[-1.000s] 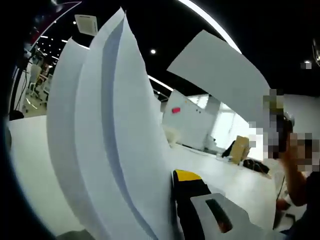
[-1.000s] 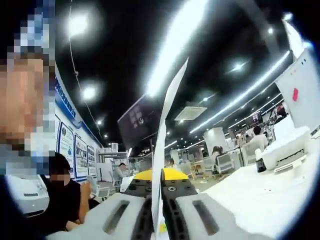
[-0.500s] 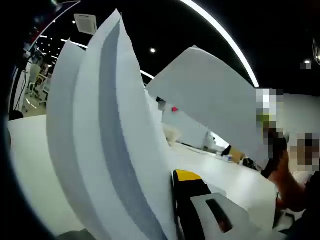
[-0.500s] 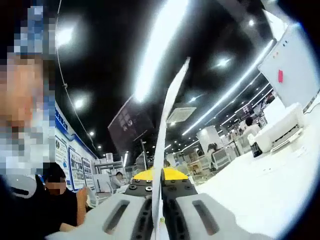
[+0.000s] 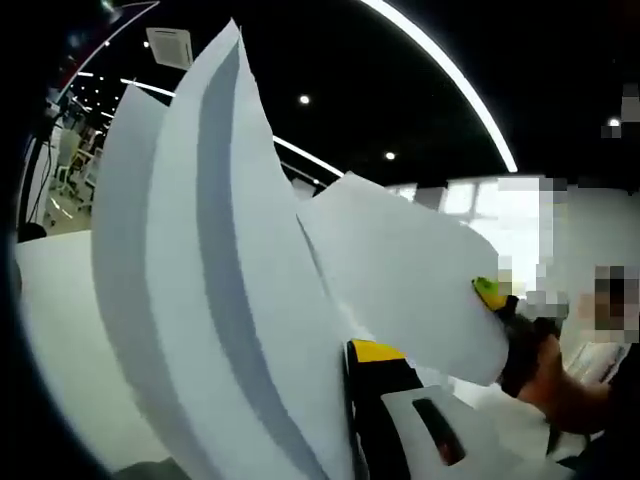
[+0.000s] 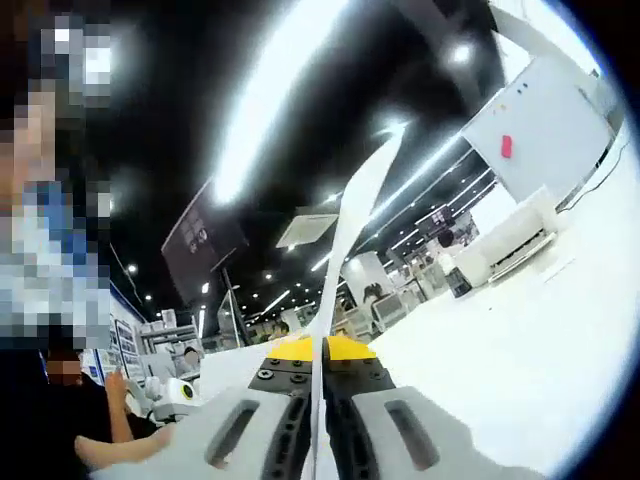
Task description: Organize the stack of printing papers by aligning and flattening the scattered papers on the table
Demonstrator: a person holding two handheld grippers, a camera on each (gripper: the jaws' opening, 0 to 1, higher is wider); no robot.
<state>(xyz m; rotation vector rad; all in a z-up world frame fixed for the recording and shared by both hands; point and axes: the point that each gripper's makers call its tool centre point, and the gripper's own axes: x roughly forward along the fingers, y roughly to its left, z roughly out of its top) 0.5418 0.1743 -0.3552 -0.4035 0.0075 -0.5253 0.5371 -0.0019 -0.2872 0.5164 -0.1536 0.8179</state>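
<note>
Left gripper view: a thick sheaf of white printing papers point(image 5: 215, 290) stands on edge, bowed into a long curve, smooth matte faces, the layered edges reading as pale grey-blue bands. It rises from the bottom of the view to a point near the top, pressed against the left gripper point(image 5: 385, 400), of which one grey plastic jaw with a slot and a yellow-capped black tip is visible; the other jaw is hidden behind the paper, so I cannot tell how wide this claw stands or whether it pinches the sheaf.

A single loose sheet point(image 5: 405, 275), gently curled, is held up beside the sheaf, its near edge meeting the sheaf's face. At its far corner a yellow-green tip of the other gripper and a person's hand point(image 5: 555, 375) grip it.

Right gripper view: right gripper point(image 6: 321, 385), jaws closed on that thin sheet point(image 6: 350, 235) seen edge-on, a white sliver rising between the yellow tips. White table point(image 6: 510, 340) beyond, dark ceiling with bright strip lights point(image 6: 270, 95)
</note>
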